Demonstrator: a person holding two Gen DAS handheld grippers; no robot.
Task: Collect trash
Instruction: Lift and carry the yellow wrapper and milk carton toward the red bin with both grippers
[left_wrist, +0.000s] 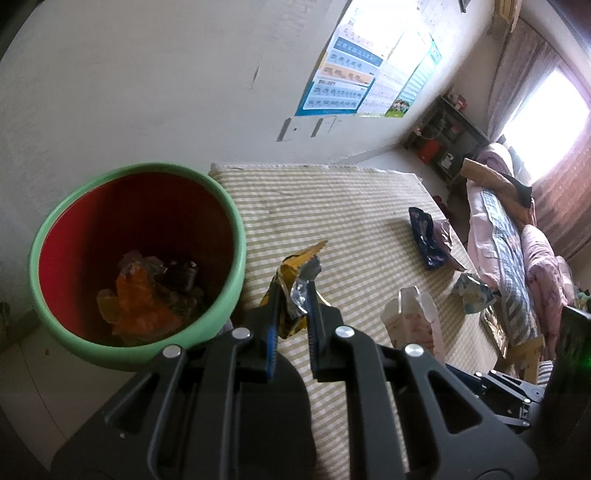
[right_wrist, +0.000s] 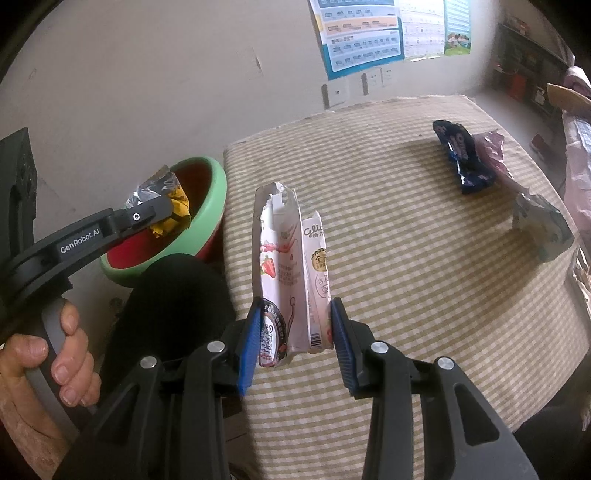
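My left gripper (left_wrist: 293, 291) is shut on a crumpled yellow and silver wrapper (left_wrist: 295, 275) and holds it just right of the green bin (left_wrist: 236, 236) with a red inside, which holds several wrappers. In the right wrist view the left gripper (right_wrist: 157, 212) holds the wrapper (right_wrist: 171, 206) at the bin's rim (right_wrist: 214, 195). My right gripper (right_wrist: 295, 310) is shut on a torn white and pink strawberry snack box (right_wrist: 288, 273) above the striped table (right_wrist: 406, 295). A dark blue wrapper (right_wrist: 463, 160) lies farther back.
A purple wrapper (right_wrist: 493, 155) and a pale crumpled packet (right_wrist: 543, 229) lie at the table's right side. The bin stands off the table's left edge by a white wall. A bed (left_wrist: 517, 266) with pink bedding is to the right.
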